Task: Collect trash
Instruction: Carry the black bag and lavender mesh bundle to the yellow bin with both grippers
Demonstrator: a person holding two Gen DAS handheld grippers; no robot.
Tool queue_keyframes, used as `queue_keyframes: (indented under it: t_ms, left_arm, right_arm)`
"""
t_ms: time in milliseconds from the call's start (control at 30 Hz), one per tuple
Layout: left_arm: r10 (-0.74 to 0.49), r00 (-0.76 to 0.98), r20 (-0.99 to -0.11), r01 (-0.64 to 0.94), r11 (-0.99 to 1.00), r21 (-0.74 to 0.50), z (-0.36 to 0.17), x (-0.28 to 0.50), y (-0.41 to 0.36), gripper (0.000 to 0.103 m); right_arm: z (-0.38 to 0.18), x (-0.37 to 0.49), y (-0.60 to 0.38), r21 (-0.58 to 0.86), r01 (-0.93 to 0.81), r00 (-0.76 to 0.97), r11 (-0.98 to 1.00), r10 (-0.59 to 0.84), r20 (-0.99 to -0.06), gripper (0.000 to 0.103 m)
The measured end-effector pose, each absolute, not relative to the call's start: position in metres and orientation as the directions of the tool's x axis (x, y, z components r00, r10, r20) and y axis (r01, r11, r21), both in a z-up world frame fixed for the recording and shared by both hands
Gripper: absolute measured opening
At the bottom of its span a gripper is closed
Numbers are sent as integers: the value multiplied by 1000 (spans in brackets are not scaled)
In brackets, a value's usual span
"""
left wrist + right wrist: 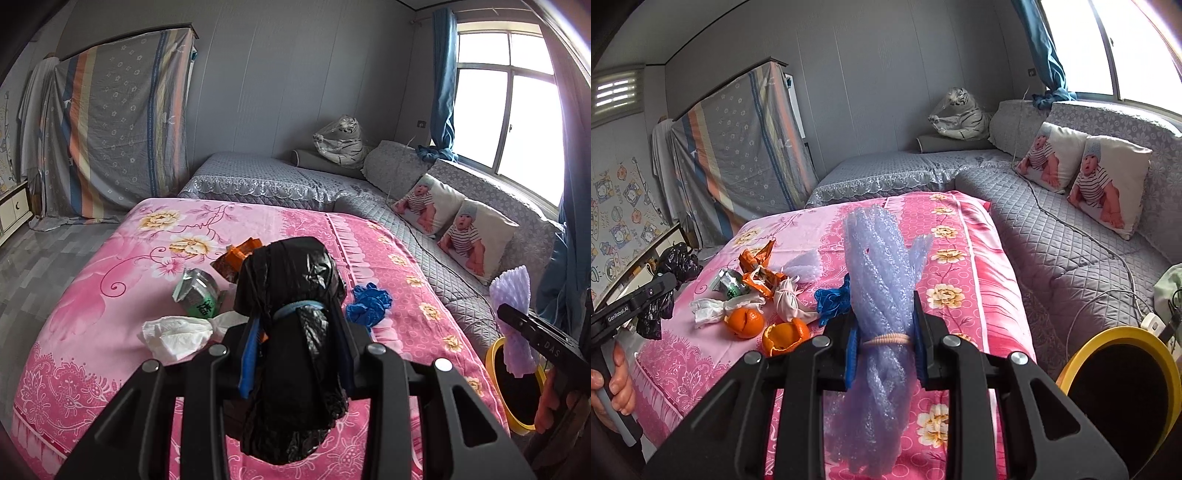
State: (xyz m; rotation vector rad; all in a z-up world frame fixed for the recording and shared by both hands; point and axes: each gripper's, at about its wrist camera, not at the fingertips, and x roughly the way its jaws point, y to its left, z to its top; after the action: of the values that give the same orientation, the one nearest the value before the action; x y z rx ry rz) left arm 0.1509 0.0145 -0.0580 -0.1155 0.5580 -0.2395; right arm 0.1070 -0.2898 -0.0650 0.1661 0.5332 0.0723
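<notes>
- Your left tool (299, 332) is clenched on a black bag (291, 317), a rolled bundle tied with a blue band, held upright above the pink sheet (92, 295).
- Your right tool (884, 343) is clenched on a purple foam net (882, 280), a rolled sleeve tied with a peach band; it stands upright between the fingers (852, 347), over the near edge of the pink sheet.
- The bin (1123, 339), yellow-rimmed and dark inside, sits low to the right of the sheet, close beside your right tool.
- The rest of the trash lies in a loose cluster on the sheet ahead of you: a white tissue (173, 332), a green pack (199, 291), an orange wrapper (761, 273), a blue glove (369, 302), and two orange peels (744, 321) nearest to you.
- A tied cloth wad (788, 299) and a second bit of pale foam (805, 267) lie among them, between the wrapper and the glove.
- Beyond the sheet runs a grey sofa (1052, 229) with two baby cushions (1108, 184) against its back and a toy tiger (960, 110) in plastic at the corner.
</notes>
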Motion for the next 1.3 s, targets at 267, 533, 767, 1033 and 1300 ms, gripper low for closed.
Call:
queue_keyframes:
  t_ms: [267, 533, 767, 1033, 1300]
  left_arm:
    - [-319, 800, -507, 284, 947, -149, -51, 150, -30, 33]
    - [-402, 769, -496, 384, 912, -144, -45, 151, -78, 33]
    - [-483, 720, -498, 491, 862, -126, -42, 152, -134, 33]
    - [-583, 629, -514, 621, 775, -119, -46, 154, -208, 33]
    - [-654, 502, -565, 732, 670, -126, -74, 146, -283, 33]
  right_arm:
    - [-61, 90, -323, 192, 42, 875, 981, 57, -480, 23]
    - [-60, 74, -359, 187, 132, 883, 973, -30, -468, 23]
    - [-61, 60, -389, 179, 217, 881, 960, -113, -460, 23]
    - [-68, 42, -434, 170, 332, 856, 928, -220, -468, 23]
    - [-87, 21, -483, 181, 445, 807, 877, -304, -507, 23]
